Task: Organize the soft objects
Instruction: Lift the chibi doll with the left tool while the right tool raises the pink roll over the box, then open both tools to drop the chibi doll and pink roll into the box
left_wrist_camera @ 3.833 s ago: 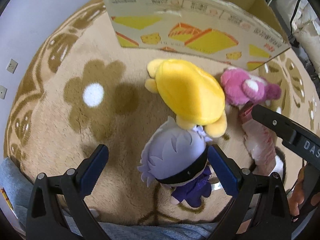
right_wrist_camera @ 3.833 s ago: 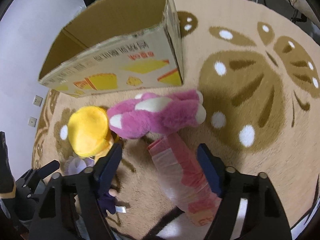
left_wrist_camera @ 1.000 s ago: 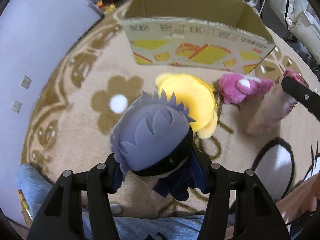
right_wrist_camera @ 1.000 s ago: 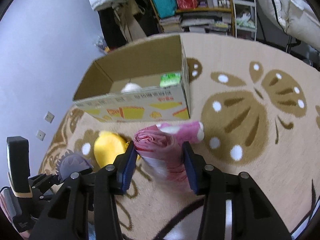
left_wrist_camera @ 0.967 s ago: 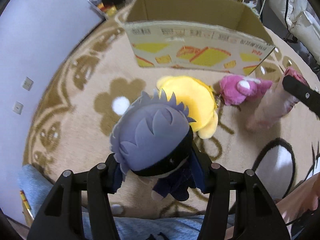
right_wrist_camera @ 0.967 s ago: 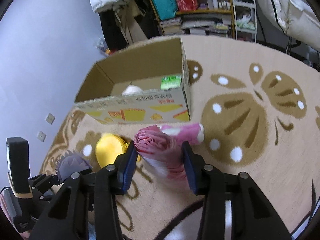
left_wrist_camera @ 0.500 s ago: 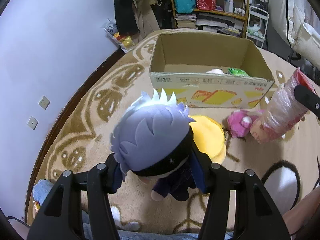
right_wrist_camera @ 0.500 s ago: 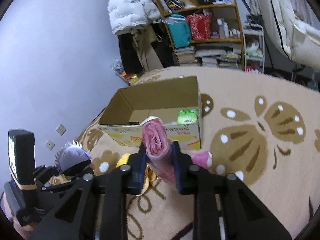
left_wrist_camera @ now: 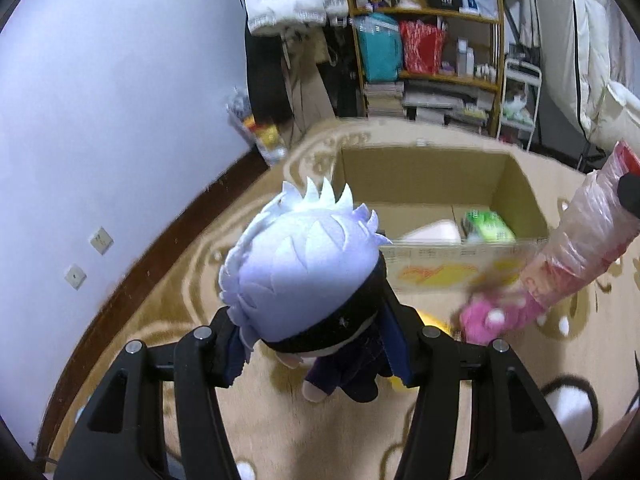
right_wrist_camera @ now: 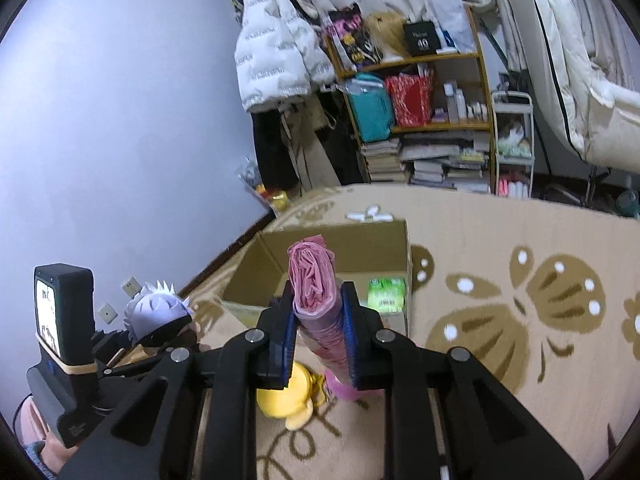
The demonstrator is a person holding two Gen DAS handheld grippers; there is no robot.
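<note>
Doll (left_wrist_camera: 304, 272) hides the yellow plush (right_wrist_camera: 282, 394); pink plush (left_wrist_camera: 494, 316) blurred.

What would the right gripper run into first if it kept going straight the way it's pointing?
Probably the open cardboard box: the right gripper, shut on the pink bag roll, aims at it, though depth is unclear.

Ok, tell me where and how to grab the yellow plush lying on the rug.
Grip the yellow plush across its rounded body, coming down from above. It lies low on the rug, and its small nubs at the rim look too thin to pinch securely. Both grippers are busy: the left gripper holds the spiky-haired doll, the right gripper the pink bag roll.
</note>
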